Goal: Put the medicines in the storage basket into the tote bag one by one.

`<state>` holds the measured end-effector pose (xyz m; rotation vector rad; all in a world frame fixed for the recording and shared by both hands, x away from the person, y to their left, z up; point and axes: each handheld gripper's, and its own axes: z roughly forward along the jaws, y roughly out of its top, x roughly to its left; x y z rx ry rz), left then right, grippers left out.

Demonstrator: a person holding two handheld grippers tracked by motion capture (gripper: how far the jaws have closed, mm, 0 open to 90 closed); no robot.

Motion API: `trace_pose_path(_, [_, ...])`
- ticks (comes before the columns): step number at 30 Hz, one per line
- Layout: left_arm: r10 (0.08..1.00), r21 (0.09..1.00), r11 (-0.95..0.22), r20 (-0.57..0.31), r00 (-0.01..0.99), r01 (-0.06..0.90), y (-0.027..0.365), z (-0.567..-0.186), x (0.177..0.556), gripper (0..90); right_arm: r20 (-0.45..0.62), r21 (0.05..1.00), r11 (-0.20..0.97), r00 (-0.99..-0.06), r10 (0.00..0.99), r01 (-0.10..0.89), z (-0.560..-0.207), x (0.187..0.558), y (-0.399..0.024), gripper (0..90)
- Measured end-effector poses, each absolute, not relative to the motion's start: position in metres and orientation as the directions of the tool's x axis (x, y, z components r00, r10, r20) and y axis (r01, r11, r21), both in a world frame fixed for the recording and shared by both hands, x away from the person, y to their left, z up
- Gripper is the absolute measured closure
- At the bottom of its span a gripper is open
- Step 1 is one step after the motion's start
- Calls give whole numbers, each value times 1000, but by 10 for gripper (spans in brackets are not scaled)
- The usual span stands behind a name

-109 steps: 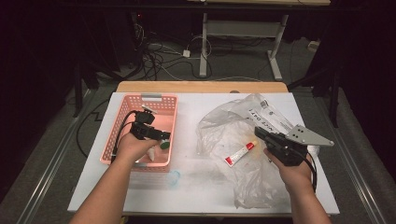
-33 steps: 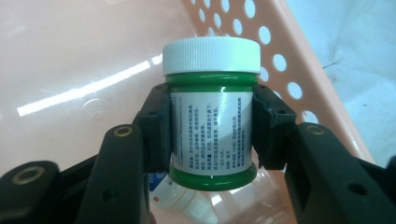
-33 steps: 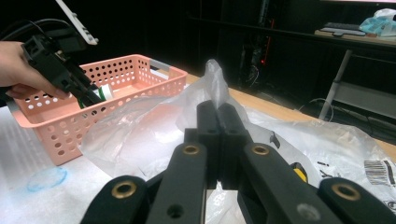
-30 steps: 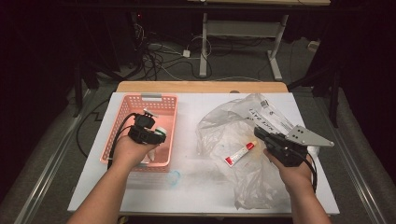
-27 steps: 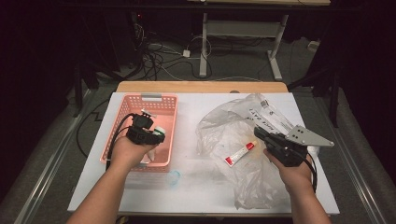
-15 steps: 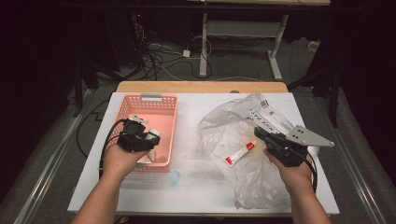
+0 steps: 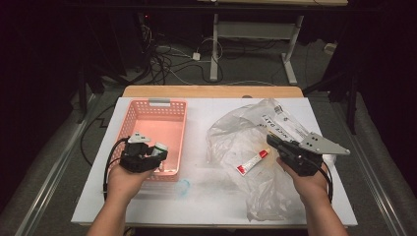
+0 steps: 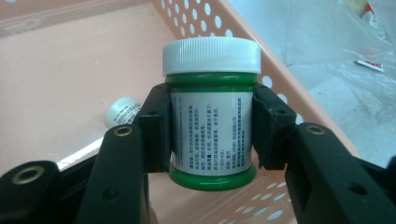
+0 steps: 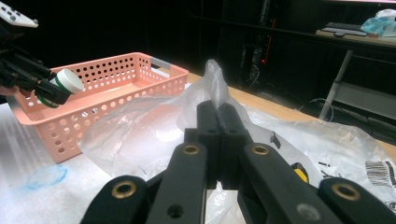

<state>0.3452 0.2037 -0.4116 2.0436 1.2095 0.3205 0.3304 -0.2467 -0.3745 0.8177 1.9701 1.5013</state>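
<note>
1. The table (image 7: 206, 105) carries everything, and the pink basket (image 7: 162, 118) on it is our landmark.
2. Well to the right of the basket sprawls a crumpled clear plastic bag (image 7: 246, 132), with a small red-capped tube (image 7: 252, 162) lying on it.
3. The right gripper (image 7: 273, 141) sits over the bag on the far side from the basket, its jaws clenched together on a pinch of the plastic (a peak of film rises just past the tips).
4. The left gripper (image 8: 210, 135) hangs over the basket's near end, clamped on the sides of a green jar (image 8: 211, 116) with a white lid.
5. Inside the basket, on its floor, lies a smaller white-capped bottle (image 8: 121, 111).
</note>
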Motion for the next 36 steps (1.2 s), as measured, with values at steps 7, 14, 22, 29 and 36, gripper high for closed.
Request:
trace_pose_path(7, [834, 710, -284, -149, 532, 644, 206, -419, 342, 539, -47, 968, 200, -676, 736, 151, -376, 331, -247, 900])
trace_pose_path(14, [833, 726, -279, -142, 534, 628, 204, -420, 339, 539, -49, 968, 200, -677, 735, 148, -375, 328, -248, 900])
trace_pose_path(22, [818, 772, -268, -134, 560, 576, 193, -409, 330, 539, -46, 969, 197, -676, 736, 149, -375, 328, -249, 900])
trace_pose_path(29, [787, 790, -276, -142, 601, 547, 180, -400, 322, 539, -46, 969, 196, -676, 735, 147, -375, 328, -249, 900])
trace_pose_path(36, [740, 796, -284, -174, 650, 535, 162, -400, 314, 539, -42, 969, 194, -678, 734, 150, -375, 328, -248, 900])
